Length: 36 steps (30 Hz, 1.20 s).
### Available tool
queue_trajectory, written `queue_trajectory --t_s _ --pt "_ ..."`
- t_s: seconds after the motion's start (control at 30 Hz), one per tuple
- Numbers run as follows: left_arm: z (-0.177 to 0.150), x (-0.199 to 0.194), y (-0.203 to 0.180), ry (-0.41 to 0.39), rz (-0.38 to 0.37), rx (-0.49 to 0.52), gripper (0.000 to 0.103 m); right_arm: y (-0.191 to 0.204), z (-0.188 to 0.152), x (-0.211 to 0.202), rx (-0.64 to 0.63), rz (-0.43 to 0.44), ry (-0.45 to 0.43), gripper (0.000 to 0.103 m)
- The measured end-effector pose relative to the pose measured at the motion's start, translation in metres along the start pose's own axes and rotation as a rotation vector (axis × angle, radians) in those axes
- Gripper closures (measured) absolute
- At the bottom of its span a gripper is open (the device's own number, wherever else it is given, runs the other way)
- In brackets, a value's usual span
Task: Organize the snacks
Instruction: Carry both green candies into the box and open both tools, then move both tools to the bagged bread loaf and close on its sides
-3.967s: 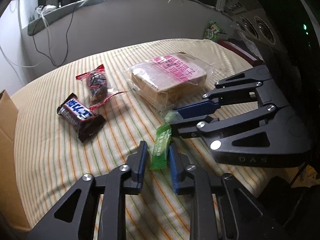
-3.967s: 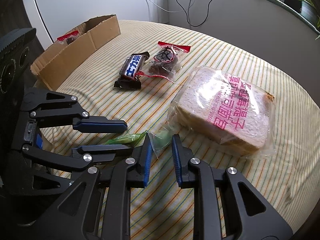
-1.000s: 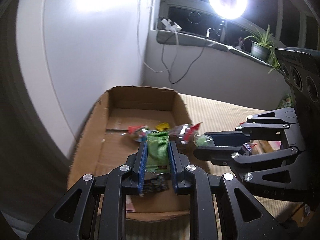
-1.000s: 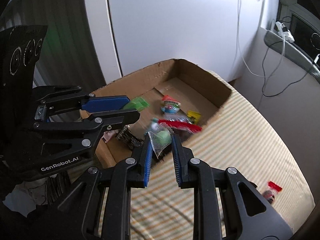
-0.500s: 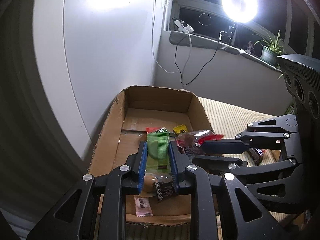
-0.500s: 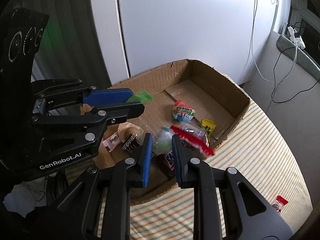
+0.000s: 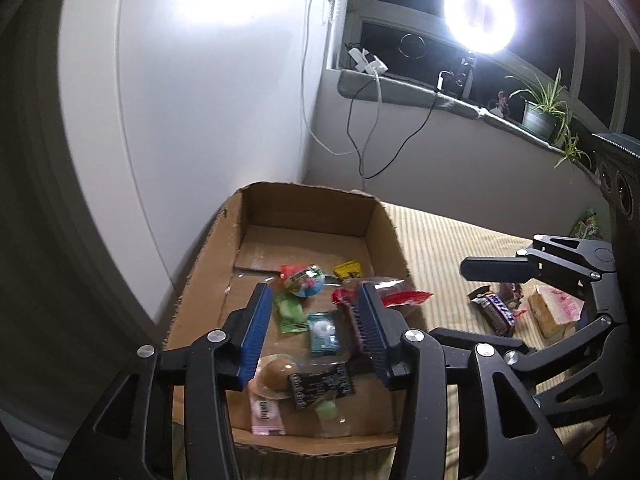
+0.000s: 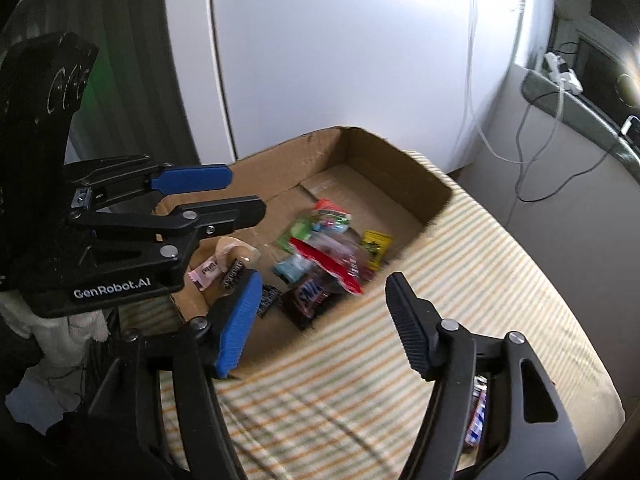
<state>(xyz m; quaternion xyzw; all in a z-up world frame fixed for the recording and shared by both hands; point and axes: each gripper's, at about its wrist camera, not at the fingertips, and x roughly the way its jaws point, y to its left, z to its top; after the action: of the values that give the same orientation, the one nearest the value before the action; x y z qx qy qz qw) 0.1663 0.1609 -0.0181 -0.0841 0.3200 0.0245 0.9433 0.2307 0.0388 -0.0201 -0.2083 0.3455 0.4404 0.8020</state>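
Over the cardboard box w/ snacks inside — left tool & right tool both spread wide, holding nothing.

"GenRobot.AI" in white on the left gripper body
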Motion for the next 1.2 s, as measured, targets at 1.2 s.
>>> queue_trajectory --t_s 1.2 --pt "-0.024 0.034 -0.205 0.158 -0.371 0.19 0.028 -0.21 -0.19 -0.137 0.589 -0.314 0.063 0.022"
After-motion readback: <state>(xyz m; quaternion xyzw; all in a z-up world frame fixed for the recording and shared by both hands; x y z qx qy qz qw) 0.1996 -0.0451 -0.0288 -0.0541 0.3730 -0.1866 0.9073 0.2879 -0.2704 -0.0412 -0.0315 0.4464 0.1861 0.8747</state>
